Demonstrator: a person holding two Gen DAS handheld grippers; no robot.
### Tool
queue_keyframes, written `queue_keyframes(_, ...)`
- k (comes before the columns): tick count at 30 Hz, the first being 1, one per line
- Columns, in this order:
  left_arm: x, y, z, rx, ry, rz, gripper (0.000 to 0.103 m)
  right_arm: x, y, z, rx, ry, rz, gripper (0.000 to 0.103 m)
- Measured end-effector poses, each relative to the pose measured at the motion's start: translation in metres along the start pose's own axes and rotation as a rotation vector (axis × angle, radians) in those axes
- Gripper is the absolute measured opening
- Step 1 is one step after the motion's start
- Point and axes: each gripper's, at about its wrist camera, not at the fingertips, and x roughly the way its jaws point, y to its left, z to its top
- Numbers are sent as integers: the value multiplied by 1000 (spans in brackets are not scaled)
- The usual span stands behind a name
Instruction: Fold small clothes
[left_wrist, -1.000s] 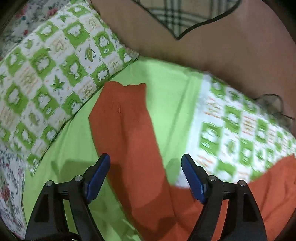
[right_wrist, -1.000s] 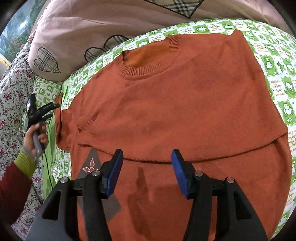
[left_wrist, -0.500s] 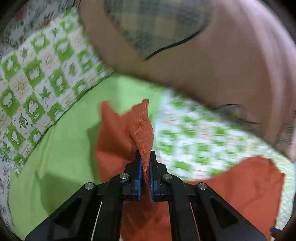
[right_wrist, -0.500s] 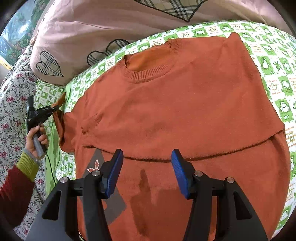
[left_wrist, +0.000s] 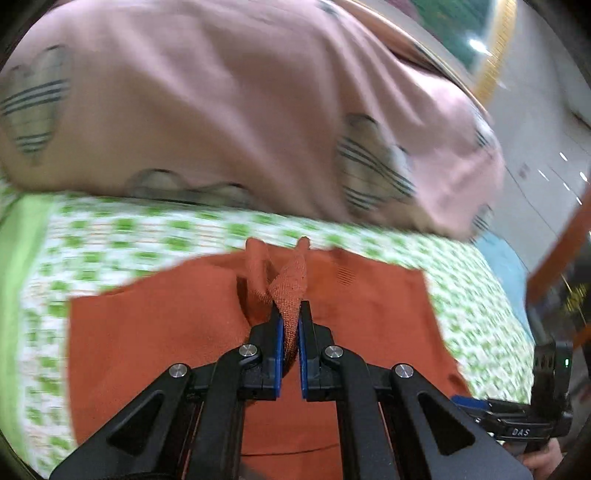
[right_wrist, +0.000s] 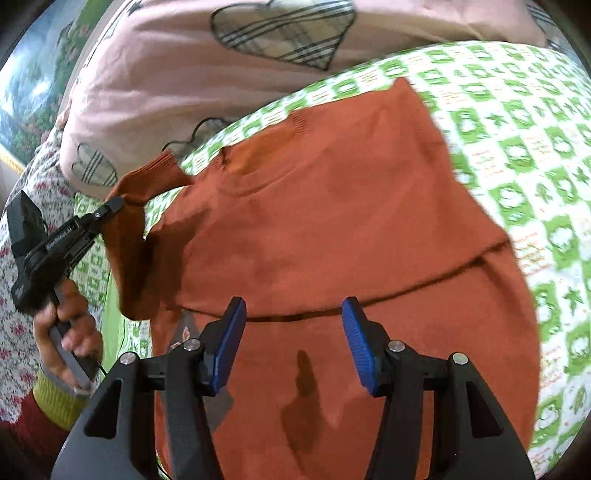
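Observation:
An orange knit sweater (right_wrist: 332, 221) lies flat on the green-and-white patterned bedsheet (right_wrist: 517, 155), its lower part folded up over the body. My left gripper (left_wrist: 290, 314) is shut on the sweater's sleeve cuff (left_wrist: 291, 288), which it holds lifted over the sweater's body (left_wrist: 155, 332). In the right wrist view that left gripper (right_wrist: 110, 206) is at the left, with the sleeve (right_wrist: 147, 181) draped from it. My right gripper (right_wrist: 291, 343) hovers open above the folded lower part, nothing between its blue pads.
A pink pillow with plaid hearts (right_wrist: 229, 74) lies along the far side of the sweater. A floral cover (right_wrist: 22, 229) borders the left. A person's hand (right_wrist: 70, 317) in a red sleeve with a yellow cuff holds the left gripper. Floor (left_wrist: 535, 122) shows beyond the bed.
My left gripper shut on the sleeve cuff, then lifted and carried it in over the sweater's body. The right gripper shifted slightly and stayed open.

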Motion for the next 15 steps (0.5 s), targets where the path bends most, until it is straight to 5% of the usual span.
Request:
queue_keyframes(8,77,-85,-44,163,127,-82,6,-16,-41,2,89,-44,-45,55)
queue_keyframes(11,100,-85,-64,171,224,-82,19,-11,-49,5,110,-42,-54,55)
queue_keyframes(15,88,-70,-79,155,246,-63,59,-1,-51,15,121,-37,-35,55)
